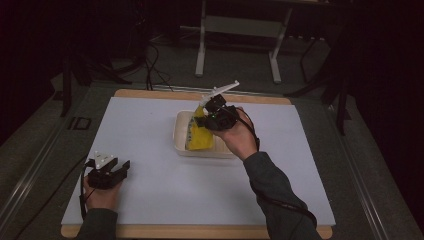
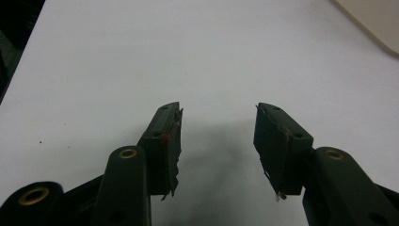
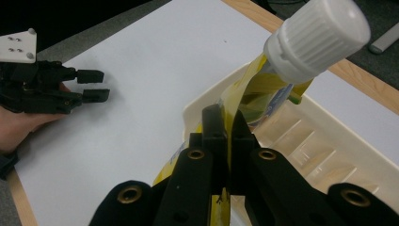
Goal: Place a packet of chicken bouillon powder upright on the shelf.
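A yellow pouch with a white screw cap hangs over the white tray in the middle of the table. My right gripper is shut on the pouch's upper edge just below the cap, and its lower part reaches down into the tray. In the high view that gripper sits above the tray's far right side. My left gripper rests low near the table's front left, open, with nothing between its fingers. It appears again in the right gripper view, as the left gripper.
A white sheet covers the wooden table top. The tray's corner lies far ahead of the left gripper. Behind the table stand a metal frame and cables on the floor.
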`<state>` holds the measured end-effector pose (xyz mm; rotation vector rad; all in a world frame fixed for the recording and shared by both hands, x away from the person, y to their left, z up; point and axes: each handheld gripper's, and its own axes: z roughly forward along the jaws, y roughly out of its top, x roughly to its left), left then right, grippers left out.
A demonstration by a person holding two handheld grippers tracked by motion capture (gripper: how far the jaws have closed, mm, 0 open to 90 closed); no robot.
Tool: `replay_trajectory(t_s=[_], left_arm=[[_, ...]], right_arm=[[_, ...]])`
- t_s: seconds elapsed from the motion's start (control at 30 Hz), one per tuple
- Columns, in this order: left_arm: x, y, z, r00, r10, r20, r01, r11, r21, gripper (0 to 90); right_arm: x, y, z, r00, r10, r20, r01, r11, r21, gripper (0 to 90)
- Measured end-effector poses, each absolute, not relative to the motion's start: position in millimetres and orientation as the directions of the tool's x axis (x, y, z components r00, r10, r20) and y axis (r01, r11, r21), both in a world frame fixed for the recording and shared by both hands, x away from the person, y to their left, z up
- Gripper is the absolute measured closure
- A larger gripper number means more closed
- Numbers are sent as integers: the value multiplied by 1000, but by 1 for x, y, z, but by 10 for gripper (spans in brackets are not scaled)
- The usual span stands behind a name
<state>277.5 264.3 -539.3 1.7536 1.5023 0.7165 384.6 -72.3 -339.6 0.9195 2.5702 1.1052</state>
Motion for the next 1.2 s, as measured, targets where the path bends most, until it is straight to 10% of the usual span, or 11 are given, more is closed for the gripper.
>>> replay_trajectory(t_s=[0.8,1.2], left_arm=[[278,265,-539,171,984,-41,590,-69,804,509],[277,265,-539,173,984,-38,589,-72,805,509]], right_arm=[[418,-63,-343,-748,651,132,564,518,643,892],[420,-59,-347,-719,683,128,572,477,667,638]])
